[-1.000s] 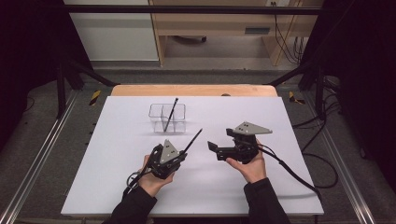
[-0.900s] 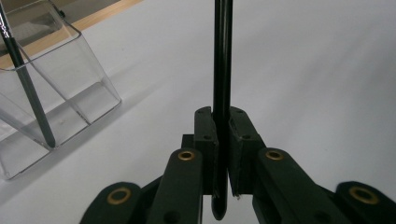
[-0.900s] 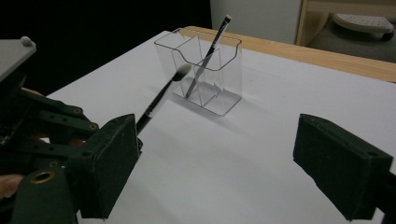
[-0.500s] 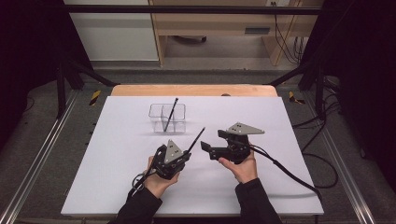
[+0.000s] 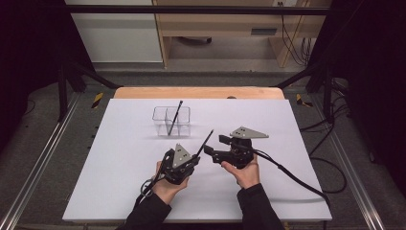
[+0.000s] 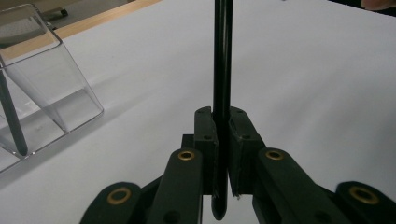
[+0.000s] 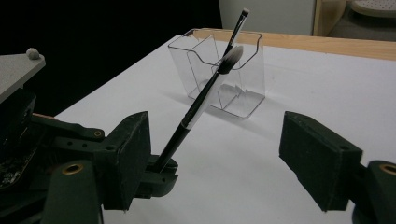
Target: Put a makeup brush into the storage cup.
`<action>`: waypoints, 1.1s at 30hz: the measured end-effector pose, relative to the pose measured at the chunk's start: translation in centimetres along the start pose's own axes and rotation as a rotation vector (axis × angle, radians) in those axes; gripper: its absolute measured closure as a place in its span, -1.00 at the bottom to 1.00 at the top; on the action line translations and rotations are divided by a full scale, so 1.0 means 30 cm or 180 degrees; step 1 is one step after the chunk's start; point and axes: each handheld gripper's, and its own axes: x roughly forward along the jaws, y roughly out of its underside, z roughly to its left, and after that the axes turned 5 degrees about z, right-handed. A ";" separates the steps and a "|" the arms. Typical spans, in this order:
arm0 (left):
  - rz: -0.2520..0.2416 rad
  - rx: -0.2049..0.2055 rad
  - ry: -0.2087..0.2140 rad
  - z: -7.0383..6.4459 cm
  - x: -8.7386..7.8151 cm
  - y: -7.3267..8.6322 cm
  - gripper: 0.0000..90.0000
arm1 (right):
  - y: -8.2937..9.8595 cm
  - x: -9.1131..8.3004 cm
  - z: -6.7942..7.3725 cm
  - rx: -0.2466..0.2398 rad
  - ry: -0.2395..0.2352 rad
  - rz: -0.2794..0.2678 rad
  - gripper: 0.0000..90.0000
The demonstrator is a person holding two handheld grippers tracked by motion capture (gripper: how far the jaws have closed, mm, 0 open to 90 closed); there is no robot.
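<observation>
Left tongs (image 6: 223,154) clamp tight on the black brush (image 6: 222,70); right tongs (image 7: 219,163) gape wide, holding nothing

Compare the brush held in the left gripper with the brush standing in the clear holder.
The held brush is clamped in the shut left gripper above the table; the holder brush leans inside the clear holder, untouched. The held brush shows a full, fluffy pale tip; the holder brush's upper end looks small and narrow. Both have slim dark handles and stand tilted.
</observation>
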 end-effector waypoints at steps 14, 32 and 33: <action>-0.0038 -0.0082 -0.0003 -0.017 0.005 -0.004 0.85 | 0.006 0.018 0.003 0.0126 -0.0013 -0.0059 -0.24; -0.0087 -0.0159 0.0016 -0.049 0.018 -0.015 0.85 | 0.011 0.037 0.005 0.0293 -0.0044 -0.0160 -0.03; -0.0087 -0.0162 0.0015 -0.050 0.018 -0.015 0.85 | 0.011 0.037 0.006 0.0299 -0.0040 -0.0171 -0.01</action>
